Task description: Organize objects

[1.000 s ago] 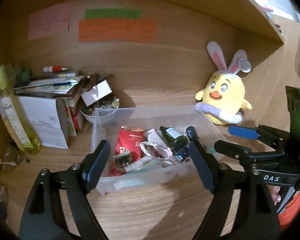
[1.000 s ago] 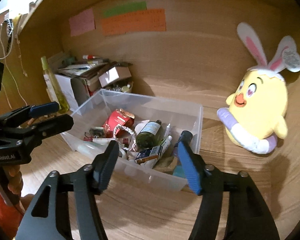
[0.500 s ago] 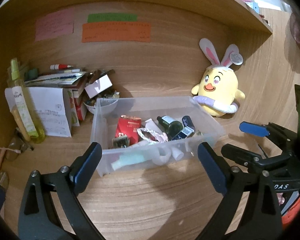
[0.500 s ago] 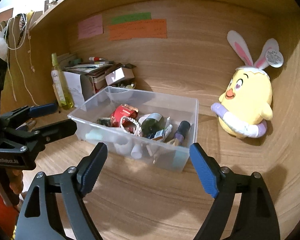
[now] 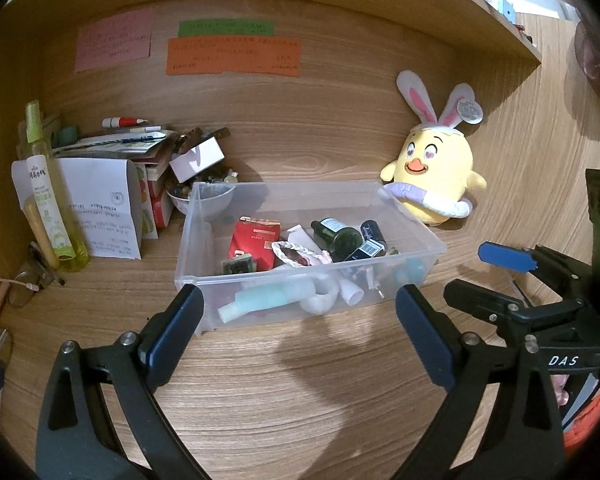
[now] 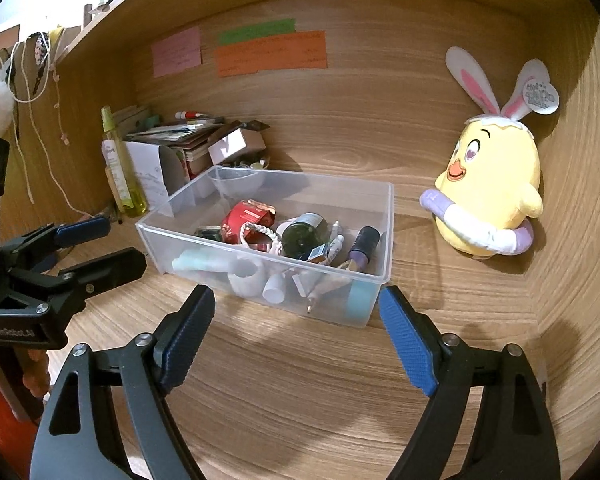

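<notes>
A clear plastic bin [image 5: 198,236] [image 6: 260,253] stands on the wooden desk. Inside it lie a red packet [image 5: 256,242], a dark green bottle [image 5: 338,238], a teal tube [image 5: 268,300], a braided loop [image 6: 260,232] and other small items. My left gripper [image 5: 296,296] is open just short of the bin's front wall, nothing between its fingers. My right gripper [image 6: 296,298] is open too, facing the bin's near corner. Each gripper shows at the edge of the other's view.
A yellow chick plush [image 5: 436,172] [image 6: 488,184] with bunny ears sits right of the bin. To the left are a yellow spray bottle [image 5: 48,196], stacked papers and boxes [image 5: 112,168], a bowl [image 5: 204,196] and glasses [image 5: 28,284]. Sticky notes [image 5: 234,56] hang under a shelf.
Both grippers have opened wider and drawn back from the bin, whose front their fingers flanked a second ago. The bin stays put on the desk.
</notes>
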The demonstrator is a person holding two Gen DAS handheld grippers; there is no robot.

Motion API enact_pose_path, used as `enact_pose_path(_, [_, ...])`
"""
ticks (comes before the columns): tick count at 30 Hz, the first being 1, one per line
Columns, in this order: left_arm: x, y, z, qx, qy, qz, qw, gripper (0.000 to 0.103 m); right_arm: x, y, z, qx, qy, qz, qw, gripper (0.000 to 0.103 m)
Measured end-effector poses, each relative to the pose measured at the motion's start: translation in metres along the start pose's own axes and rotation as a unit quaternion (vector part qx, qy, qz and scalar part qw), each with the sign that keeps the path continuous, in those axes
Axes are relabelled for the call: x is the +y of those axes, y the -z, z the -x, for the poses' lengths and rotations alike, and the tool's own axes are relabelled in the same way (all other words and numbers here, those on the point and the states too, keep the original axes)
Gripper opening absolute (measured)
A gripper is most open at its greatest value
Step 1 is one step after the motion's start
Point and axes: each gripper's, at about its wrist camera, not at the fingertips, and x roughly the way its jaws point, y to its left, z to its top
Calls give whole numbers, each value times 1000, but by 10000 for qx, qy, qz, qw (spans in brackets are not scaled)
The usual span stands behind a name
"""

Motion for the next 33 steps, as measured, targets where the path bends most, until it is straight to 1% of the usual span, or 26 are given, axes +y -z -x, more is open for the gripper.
enact_pose_path(25, [1, 0, 0, -1, 19, 22, 10000, 99, 1, 1, -3, 59, -23, -18, 10000, 83])
enact_pose_path(33, [-1, 1, 1, 26, -28, 136, 9999, 101, 1, 2, -4, 63, -26, -23, 10000, 83])
